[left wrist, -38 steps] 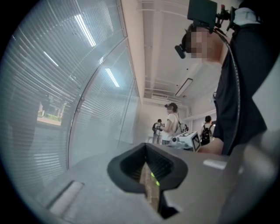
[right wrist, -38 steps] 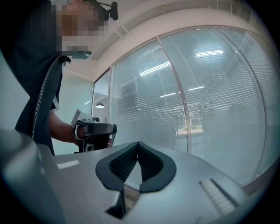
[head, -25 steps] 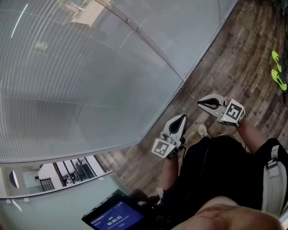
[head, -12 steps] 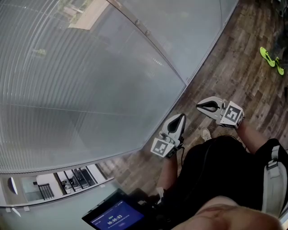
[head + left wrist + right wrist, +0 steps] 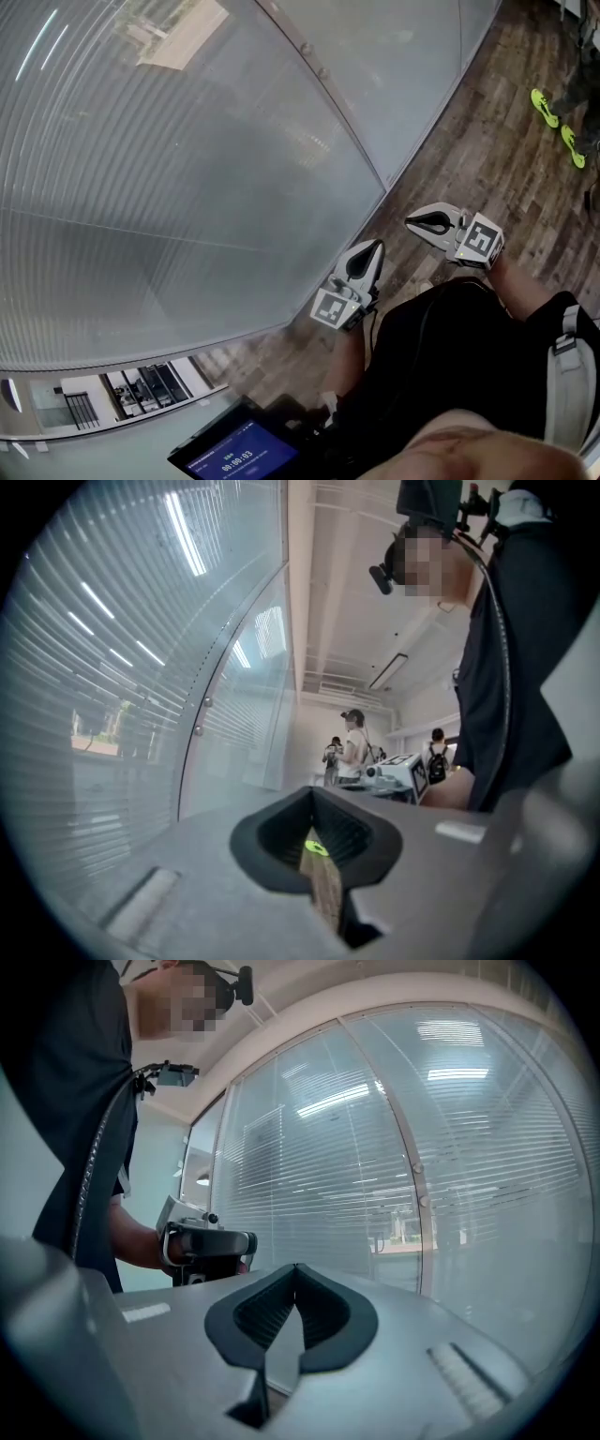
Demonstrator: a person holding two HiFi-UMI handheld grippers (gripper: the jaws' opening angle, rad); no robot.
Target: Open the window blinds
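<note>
Approach stage, judging from shut slats and no contact with any control. Find window blinds (image 5: 141,187) to the left of the body, slats shut, hanging behind a curved glass wall (image 5: 422,56) that rises from the wooden floor (image 5: 487,141). Note left gripper (image 5: 376,246) and right gripper (image 5: 410,222) held level at waist height, near each other and apart from the glass, each with jaws pressed together and pinching nothing. Locate the slat control before reaching: no cord, wand or knob discernible in any view, so scan along the vertical panel joint and its small round fittings (image 5: 418,1168) first. Once found, spread one set of jaws just ahead of it, close squarely across it, and pull or twist smoothly to avoid jamming the slats. Avoid striking the glass with the jaw tips. Mind the bystander's green shoes (image 5: 553,117) farther along the floor. Containers: none in view, hence no contents to report; only a grey shoulder strap (image 5: 565,375) visible, any bag out of frame.
</note>
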